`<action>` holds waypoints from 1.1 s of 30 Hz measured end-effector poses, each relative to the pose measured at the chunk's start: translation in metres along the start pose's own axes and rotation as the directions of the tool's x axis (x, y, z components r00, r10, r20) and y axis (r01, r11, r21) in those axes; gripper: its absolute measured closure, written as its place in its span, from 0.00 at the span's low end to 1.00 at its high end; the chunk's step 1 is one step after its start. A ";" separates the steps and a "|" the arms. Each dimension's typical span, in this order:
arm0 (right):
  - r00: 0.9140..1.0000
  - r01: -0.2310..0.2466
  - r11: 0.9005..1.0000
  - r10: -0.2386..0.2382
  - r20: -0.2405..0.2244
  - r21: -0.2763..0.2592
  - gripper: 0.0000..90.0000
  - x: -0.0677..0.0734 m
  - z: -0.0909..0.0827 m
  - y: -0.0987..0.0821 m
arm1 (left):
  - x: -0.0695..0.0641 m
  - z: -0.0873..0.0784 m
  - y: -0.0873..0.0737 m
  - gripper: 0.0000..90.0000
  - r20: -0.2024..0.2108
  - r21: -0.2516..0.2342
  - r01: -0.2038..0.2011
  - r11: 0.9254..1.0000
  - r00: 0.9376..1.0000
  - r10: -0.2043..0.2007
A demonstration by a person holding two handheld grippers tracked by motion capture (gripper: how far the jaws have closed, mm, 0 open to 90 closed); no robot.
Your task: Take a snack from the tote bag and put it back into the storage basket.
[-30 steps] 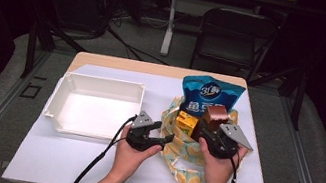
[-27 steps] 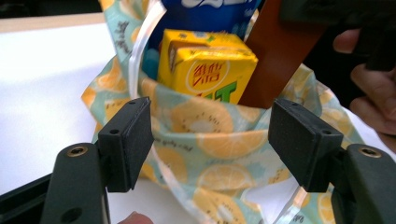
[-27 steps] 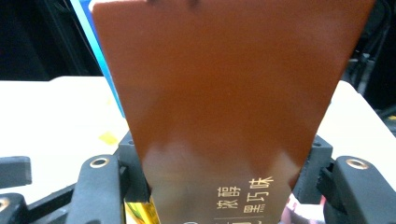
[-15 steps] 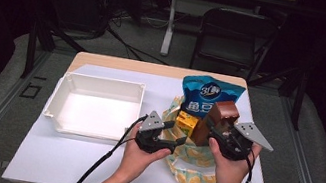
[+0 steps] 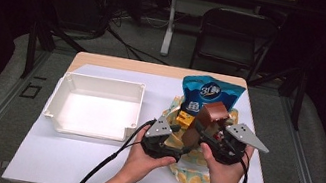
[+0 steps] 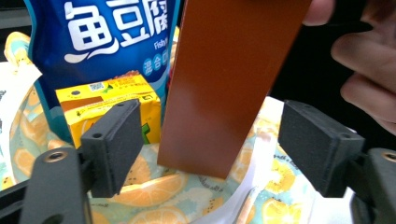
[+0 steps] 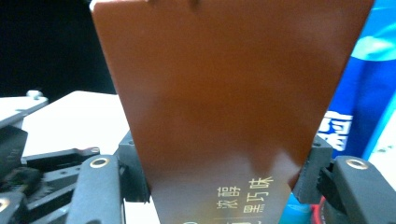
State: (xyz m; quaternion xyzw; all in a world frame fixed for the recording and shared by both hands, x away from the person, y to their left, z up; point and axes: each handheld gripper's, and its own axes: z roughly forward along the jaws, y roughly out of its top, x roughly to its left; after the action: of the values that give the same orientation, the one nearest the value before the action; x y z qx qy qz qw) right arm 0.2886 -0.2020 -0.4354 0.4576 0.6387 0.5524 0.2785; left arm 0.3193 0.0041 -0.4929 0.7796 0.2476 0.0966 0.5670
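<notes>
The right gripper [image 5: 204, 132] squeezes a brown box [image 7: 233, 107] tight between its jaws, one pad on each side. The box is tall, smooth and shiny, with small gold writing low down, and its long side points up and away from the jaws. The left gripper [image 6: 224, 154] has just been opening its jaws wider; the box's bottom end hangs between its pads, touching neither.

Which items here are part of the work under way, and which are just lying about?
In use:
- brown box, clamped in the right gripper
- left gripper, jaws just opened wider, pads either side of the box without touching it

Lying about:
- blue snack bag
- yellow carton
- orange-print bag underneath
- white tray
</notes>
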 end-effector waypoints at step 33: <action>0.993 -0.017 1.000 0.020 -0.117 0.024 0.31 0.032 0.006 -0.007 | -0.003 -0.001 -0.003 0.49 -0.033 0.056 -0.030 0.998 0.999 0.031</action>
State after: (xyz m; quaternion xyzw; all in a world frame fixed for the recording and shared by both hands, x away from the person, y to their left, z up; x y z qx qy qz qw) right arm 0.2780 -0.1705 -0.4387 0.4335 0.6560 0.5734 0.2300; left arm 0.3149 0.0043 -0.4950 0.7970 0.2478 0.1114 0.5394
